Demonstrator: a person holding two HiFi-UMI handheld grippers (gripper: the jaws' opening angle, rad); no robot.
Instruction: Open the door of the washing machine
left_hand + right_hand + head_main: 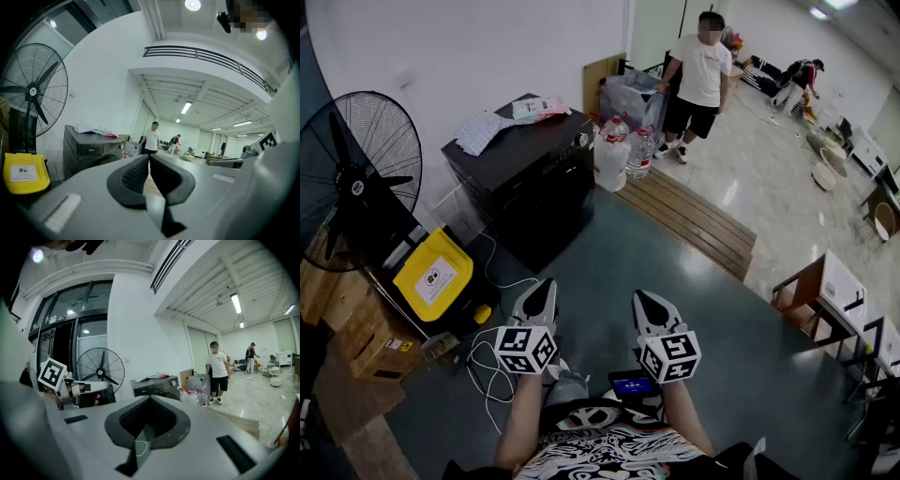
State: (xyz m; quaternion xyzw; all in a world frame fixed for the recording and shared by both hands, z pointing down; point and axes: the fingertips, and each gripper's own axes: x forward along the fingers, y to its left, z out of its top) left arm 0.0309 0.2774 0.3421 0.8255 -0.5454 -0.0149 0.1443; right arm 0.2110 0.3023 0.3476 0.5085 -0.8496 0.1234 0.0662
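The black washing machine (530,173) stands against the white wall, a good stride ahead of me, with a cloth and a pink packet on its top. Its dark front (555,202) faces right and toward me, and the door looks closed. It also shows small in the left gripper view (89,145) and the right gripper view (157,386). My left gripper (546,287) and right gripper (643,300) are held side by side low in front of my body, pointing toward the machine. Both are shut with nothing between the jaws (149,157) (150,398), and both are well short of the machine.
A big floor fan (356,178) and a yellow sign (436,272) stand left of the machine, with white cables (487,366) on the floor. Water bottles (614,155) sit at its far side. A person (701,80) stands beyond a wooden step (694,220). Small tables (825,300) are at right.
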